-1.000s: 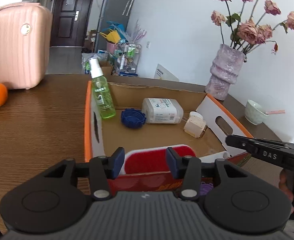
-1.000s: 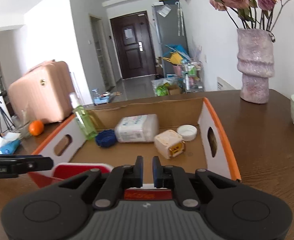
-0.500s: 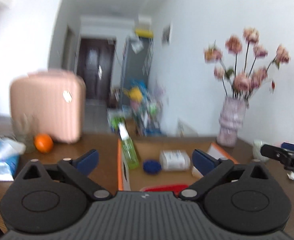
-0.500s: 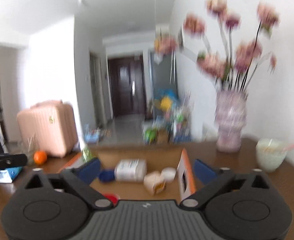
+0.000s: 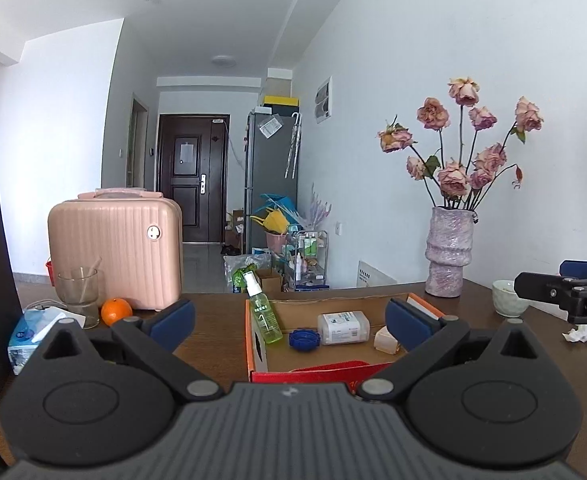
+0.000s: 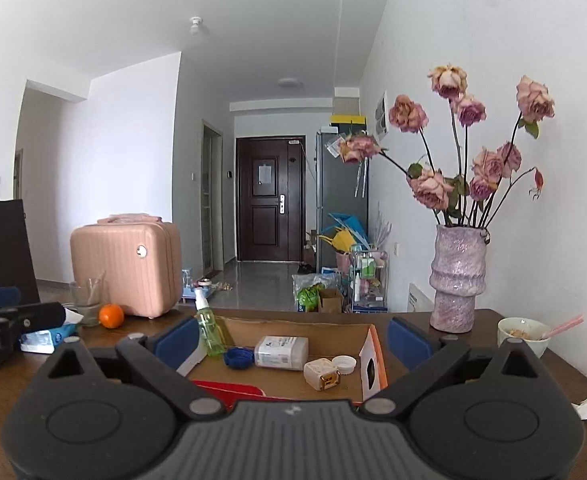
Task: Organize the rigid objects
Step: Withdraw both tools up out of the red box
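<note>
An orange-edged cardboard box (image 5: 249,332) (image 6: 374,354) lies on the brown table ahead of both grippers. Inside it stand a green spray bottle (image 5: 267,320) (image 6: 209,330), a blue cap (image 5: 303,339) (image 6: 238,358), a white container (image 5: 343,327) (image 6: 281,353), a beige small box (image 5: 385,340) (image 6: 322,374) and a white cap (image 6: 343,364). A red flat item (image 5: 333,370) (image 6: 229,390) leans at the near wall. My left gripper (image 5: 290,322) is open wide with nothing in it, short of the box. My right gripper (image 6: 292,338) is likewise open and holds nothing.
A pink suitcase (image 5: 115,252), a glass (image 5: 78,296), an orange (image 5: 116,311) and a tissue pack (image 5: 33,330) sit left of the box. A vase of roses (image 5: 449,256), a bowl (image 5: 507,298) and crumpled paper (image 5: 579,334) are to its right.
Both grippers have opened wide and drawn back and up from the box. The left jaws have left the red item; the right was shut. Both views now point nearly level.
</note>
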A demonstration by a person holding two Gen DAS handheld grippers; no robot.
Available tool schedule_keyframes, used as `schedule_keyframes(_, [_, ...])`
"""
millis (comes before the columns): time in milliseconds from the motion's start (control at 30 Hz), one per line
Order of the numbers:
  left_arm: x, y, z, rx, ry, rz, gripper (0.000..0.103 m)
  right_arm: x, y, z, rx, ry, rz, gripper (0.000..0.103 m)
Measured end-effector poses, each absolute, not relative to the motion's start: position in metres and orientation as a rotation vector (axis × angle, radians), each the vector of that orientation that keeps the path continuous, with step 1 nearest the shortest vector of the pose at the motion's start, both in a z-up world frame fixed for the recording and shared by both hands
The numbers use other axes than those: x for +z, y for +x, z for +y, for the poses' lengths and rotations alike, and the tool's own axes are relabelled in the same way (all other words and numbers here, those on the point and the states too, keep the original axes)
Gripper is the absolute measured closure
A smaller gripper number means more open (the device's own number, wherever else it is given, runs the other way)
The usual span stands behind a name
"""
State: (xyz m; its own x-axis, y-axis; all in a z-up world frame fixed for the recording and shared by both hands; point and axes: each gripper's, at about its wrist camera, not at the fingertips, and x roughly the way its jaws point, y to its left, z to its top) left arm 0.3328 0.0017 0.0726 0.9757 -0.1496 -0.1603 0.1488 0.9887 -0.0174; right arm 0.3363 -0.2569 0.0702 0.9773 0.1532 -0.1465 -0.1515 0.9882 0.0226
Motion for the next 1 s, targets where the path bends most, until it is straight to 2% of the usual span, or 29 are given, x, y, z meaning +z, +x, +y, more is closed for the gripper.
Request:
schedule_keyframes(500, [0.059,0.232,0.023,-0.153,0.021,0.186,0.000,0.046,0.243,-0.268,0.200,-0.055,0.222,0.001])
schedule_keyframes(867, [-0.004,0.166,0.070,-0.136,-0.135,0.414,0.000,-0.005,0.168,-0.270,0.253,-0.076,0.375,0.000])
schedule_keyframes(1000, [-0.013,0.161,0.076,-0.107,-0.109,0.458,0.000,-0.023,0.163,-0.268,0.248,-0.076,0.431,0.000])
